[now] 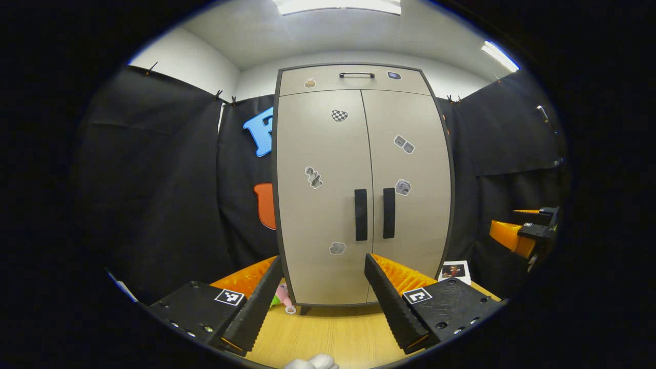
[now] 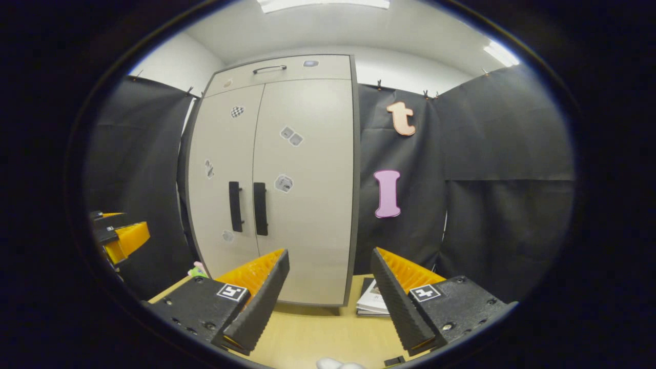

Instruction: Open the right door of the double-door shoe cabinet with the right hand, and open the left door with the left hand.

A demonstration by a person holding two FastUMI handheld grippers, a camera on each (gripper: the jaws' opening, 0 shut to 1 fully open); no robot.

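The left tool [image 1: 319,292] and the right tool [image 2: 328,289], both black-and-orange, hang spread wide and empty over the pale wooden surface [image 1: 333,333]. Beyond, at twelve o'clock, stands the beige double-door shoe cabinet [image 1: 361,184], both doors shut, black vertical handles [image 1: 374,213] untouched.

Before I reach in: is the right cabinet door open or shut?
Shut. The right door sits flush beside the left door, handles side by side.
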